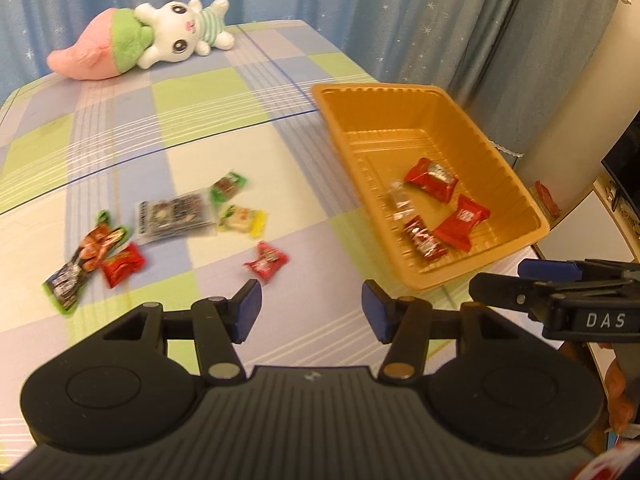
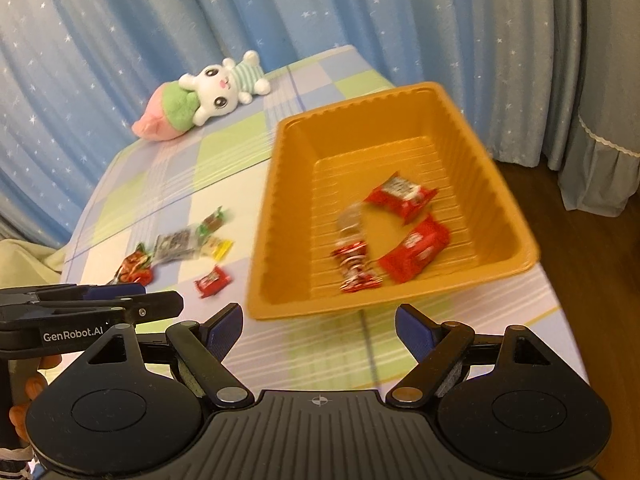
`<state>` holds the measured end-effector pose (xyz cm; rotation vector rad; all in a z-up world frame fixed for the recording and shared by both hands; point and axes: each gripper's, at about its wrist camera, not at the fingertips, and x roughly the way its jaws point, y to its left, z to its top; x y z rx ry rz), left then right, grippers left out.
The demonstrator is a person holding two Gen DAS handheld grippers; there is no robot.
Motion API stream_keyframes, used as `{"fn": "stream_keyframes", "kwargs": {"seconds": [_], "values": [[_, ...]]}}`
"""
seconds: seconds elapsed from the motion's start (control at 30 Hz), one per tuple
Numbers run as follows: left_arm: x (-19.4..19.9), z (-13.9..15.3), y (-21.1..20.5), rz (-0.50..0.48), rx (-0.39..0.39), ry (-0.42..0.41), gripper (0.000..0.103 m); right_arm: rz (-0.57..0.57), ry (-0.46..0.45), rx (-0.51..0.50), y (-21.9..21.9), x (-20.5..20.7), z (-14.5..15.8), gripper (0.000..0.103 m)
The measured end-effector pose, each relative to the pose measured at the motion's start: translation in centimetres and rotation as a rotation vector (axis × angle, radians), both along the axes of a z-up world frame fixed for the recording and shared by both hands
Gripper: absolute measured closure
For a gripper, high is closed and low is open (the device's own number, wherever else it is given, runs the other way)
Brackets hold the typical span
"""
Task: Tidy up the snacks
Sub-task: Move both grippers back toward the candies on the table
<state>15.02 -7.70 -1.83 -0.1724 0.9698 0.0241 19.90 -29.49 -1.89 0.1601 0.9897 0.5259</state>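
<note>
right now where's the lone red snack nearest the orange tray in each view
Left wrist: the lone red snack lies on the checked cloth at lower centre, just left of the orange tray.
Right wrist: the same snack sits lower left, again left of the tray.
Shared landmark: the plush rabbit at the far end of the table.

**Orange tray, red wrappers, checked cloth**

The tray (image 2: 496, 184) is plain orange with a ribbed floor; inside lie red snack packets (image 2: 402, 196) with white print. The tablecloth (image 1: 192, 120) is checked in pale green, lilac, blue and cream with thin white stripes. On it lie a yellow packet (image 1: 243, 220), a green-edged packet (image 1: 228, 187) and a red one (image 1: 266, 261). The plush rabbit (image 1: 176, 32) is white, green-striped, with a pink-and-green body. The curtains (image 2: 120, 40) are blue with white stars. Both grippers' pads (image 1: 248, 310) are dark blue on black.
</note>
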Motion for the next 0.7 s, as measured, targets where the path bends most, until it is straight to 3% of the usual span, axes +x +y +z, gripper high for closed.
{"fn": "stream_keyframes", "kwargs": {"seconds": [0.7], "values": [[-6.5, -1.0, 12.3, 0.128, 0.017, 0.041, 0.05, 0.122, 0.031, -0.046, 13.0, -3.1, -1.9, 0.02]]}}
